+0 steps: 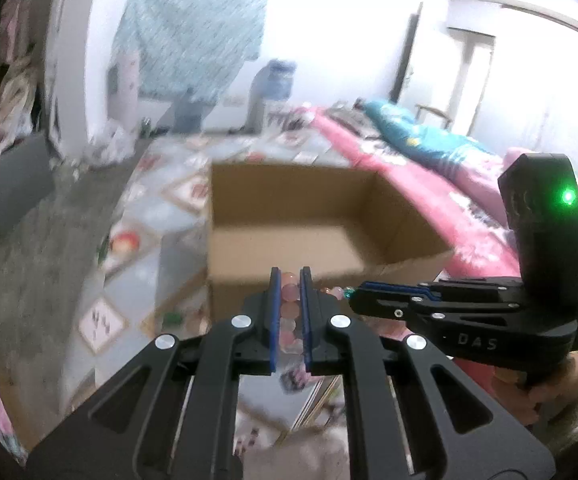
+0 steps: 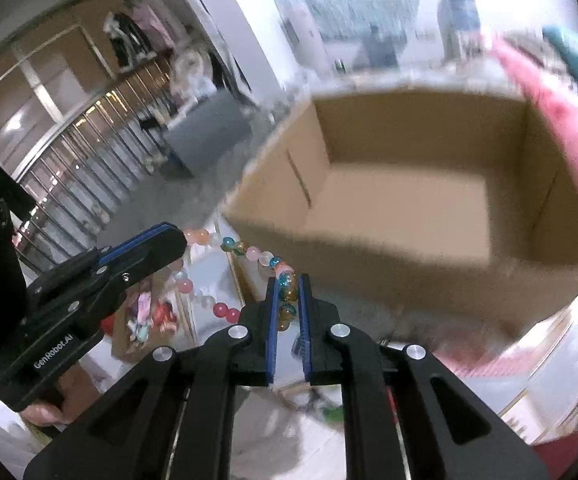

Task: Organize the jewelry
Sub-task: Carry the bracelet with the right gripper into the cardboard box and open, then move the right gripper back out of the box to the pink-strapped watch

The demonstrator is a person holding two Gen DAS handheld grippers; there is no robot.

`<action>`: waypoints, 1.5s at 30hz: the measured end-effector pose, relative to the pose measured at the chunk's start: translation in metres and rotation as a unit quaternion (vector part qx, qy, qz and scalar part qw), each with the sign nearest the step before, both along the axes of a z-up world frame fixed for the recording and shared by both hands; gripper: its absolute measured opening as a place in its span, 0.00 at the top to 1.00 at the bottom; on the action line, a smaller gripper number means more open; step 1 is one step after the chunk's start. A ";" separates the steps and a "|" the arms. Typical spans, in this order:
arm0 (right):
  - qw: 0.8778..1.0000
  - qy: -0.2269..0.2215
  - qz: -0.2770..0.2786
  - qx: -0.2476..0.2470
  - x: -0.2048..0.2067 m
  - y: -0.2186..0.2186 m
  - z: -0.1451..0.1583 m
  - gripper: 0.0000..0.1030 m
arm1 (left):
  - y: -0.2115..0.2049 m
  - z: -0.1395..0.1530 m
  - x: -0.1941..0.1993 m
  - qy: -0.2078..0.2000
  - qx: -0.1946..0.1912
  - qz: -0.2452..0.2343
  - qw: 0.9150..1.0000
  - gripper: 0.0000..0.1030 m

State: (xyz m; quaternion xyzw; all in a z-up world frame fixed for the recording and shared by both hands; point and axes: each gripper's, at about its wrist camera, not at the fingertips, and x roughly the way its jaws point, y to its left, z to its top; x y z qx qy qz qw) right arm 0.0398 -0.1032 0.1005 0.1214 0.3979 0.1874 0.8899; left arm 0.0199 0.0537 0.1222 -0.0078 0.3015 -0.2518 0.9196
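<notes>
While both grippers, left [image 1: 289, 276] and right [image 2: 289, 280], clench the beaded bracelet [image 2: 255, 254] near the cardboard box [image 2: 409, 200], pulling apart could snap it.

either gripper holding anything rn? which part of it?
Both hold one beaded bracelet. Left gripper has its jaws closed on the pink beads at one end; right gripper is closed on the teal and amber beads at the other end. The strand spans between them.

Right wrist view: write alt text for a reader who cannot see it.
Both grippers, right and left, are shut on one colourful bead strand stretched between them, in front of an open cardboard box that looks empty.
</notes>
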 end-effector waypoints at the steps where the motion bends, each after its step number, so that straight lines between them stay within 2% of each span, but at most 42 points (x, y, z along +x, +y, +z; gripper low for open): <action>1: 1.000 -0.008 0.002 0.003 0.004 -0.004 0.009 0.91 | -0.006 0.010 0.004 -0.008 0.003 -0.007 1.000 0.92; 4: 1.000 -0.011 0.006 0.013 0.031 -0.020 0.026 0.91 | -0.025 0.029 0.027 -0.021 0.009 -0.020 1.000 0.92; 7: 0.999 0.039 0.008 0.033 0.082 -0.039 0.022 0.91 | -0.044 0.031 0.070 0.004 0.031 -0.022 0.999 0.92; 10: 0.993 0.111 0.006 0.049 0.132 -0.048 -0.003 0.90 | -0.062 0.017 0.119 0.056 0.052 -0.019 0.997 0.92; 15: 0.984 0.177 0.003 0.025 0.188 -0.038 -0.042 0.90 | -0.081 -0.014 0.179 0.119 0.093 -0.011 0.989 0.92; 19: 0.980 0.201 -0.002 0.005 0.222 -0.036 -0.064 0.89 | -0.089 -0.036 0.211 0.142 0.136 0.015 0.980 0.92; 21: 0.980 0.200 -0.005 -0.002 0.230 -0.035 -0.069 0.89 | -0.088 -0.038 0.216 0.145 0.137 0.020 0.980 0.91; 25: 0.985 0.171 -0.005 0.013 0.221 -0.044 -0.059 0.89 | -0.082 -0.031 0.207 0.124 0.129 0.027 0.984 0.88; 29: 0.992 0.120 -0.004 0.048 0.191 -0.063 -0.029 0.89 | -0.070 -0.011 0.182 0.092 0.111 0.031 0.989 0.84; 34: 0.997 0.013 -0.005 0.071 0.111 -0.098 0.019 0.72 | -0.048 0.015 0.121 0.033 0.079 0.021 0.996 0.69; 37: 0.996 -0.042 -0.010 0.074 0.052 -0.124 0.034 0.67 | -0.033 0.021 0.078 0.000 0.062 0.020 0.998 0.59; 40: 0.994 -0.067 -0.027 0.077 0.005 -0.148 0.027 0.66 | -0.022 0.009 0.047 0.005 0.039 0.012 0.999 0.55; 42: 0.995 -0.055 -0.035 0.080 -0.017 -0.159 0.009 0.65 | -0.021 -0.006 0.032 0.010 0.044 0.009 0.999 0.55; 45: 0.996 -0.013 -0.040 0.081 -0.036 -0.162 -0.025 0.65 | -0.030 -0.036 0.015 0.013 0.074 0.017 0.997 0.55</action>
